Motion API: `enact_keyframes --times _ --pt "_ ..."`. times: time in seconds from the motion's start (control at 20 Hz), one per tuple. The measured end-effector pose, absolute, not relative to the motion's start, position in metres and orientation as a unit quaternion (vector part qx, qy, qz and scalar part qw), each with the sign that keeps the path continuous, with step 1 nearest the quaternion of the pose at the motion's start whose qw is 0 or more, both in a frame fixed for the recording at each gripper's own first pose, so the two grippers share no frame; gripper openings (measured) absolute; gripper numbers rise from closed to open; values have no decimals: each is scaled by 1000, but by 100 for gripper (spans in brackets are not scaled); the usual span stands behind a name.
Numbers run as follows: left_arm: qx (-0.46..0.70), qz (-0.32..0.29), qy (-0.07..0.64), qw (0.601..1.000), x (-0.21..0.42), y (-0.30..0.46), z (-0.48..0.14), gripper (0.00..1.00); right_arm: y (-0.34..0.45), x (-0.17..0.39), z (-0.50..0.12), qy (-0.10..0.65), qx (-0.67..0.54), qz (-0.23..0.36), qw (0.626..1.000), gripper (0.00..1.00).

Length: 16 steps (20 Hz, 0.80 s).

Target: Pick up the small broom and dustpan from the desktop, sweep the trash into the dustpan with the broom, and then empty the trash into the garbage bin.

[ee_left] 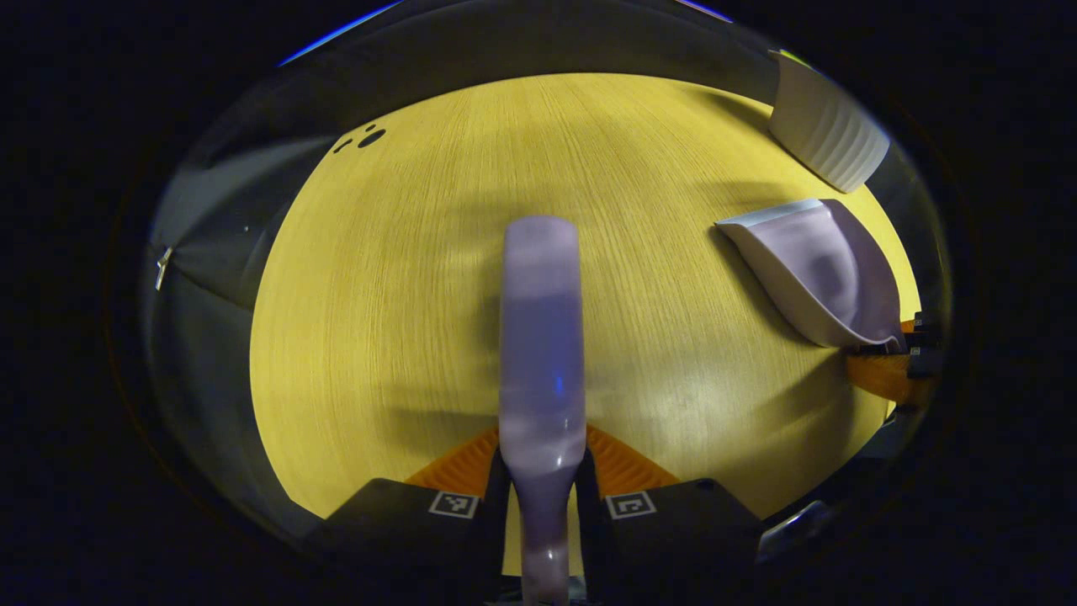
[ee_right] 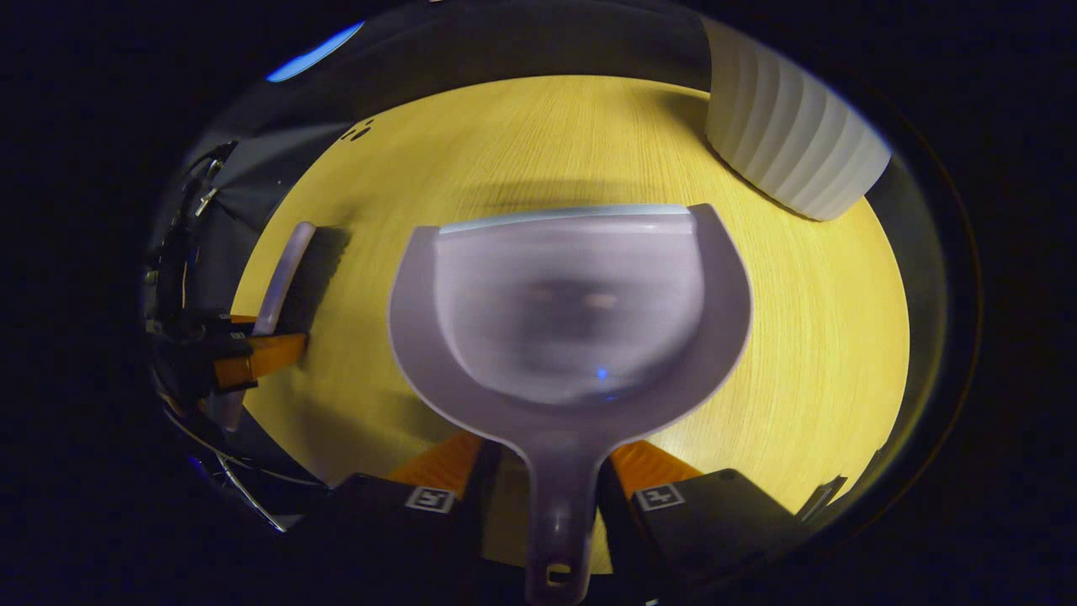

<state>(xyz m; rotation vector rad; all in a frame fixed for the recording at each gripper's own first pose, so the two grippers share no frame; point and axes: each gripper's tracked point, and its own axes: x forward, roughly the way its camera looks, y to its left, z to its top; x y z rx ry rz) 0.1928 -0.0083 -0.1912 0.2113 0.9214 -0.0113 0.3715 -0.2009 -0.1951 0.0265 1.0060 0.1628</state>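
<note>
Yellow wood desktop (ee_left: 404, 320) below — left gripper (ee_left: 543, 492) clamped the broom (ee_left: 541, 337) handle; right gripper (ee_right: 562, 488) clamped the dustpan (ee_right: 568, 311) handle. White ribbed bin (ee_right: 791, 143) near.

Each tongs body is black and blocky, bearing a small white square tag with a black coded pattern on either side of the gap. The left tongs (ee_left: 543, 484) and right tongs (ee_right: 562, 484) have ribbed inner faces.

I see a round yellow wood-grain tabletop (ee_left: 404, 278) under dim light. Dark cloth wall (ee_right: 505, 42) rises behind its far edge.
</note>
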Motion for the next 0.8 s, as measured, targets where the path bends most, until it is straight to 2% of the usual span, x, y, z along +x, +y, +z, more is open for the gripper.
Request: enact_keyframes --times 0.1,0.15,0.4,0.65,0.8 --pt "92 -9 435 896 185 -9 -188 80 -203 371 -188 469 16 72 880 100" --pt "96 -1 424 901 182 -5 -181 100 -204 368 -183 461 14 65 885 100" --pt "56 -17 372 926 152 -11 -144 98 -211 350 -141 409 23 40 911 99" --pt "-4 -45 252 967 111 -26 -75 98 -208 320 -78 329 26 24 944 99" --pt "-4 -51 143 988 78 -20 -17 98 -191 307 -28 256 22 35 966 99"
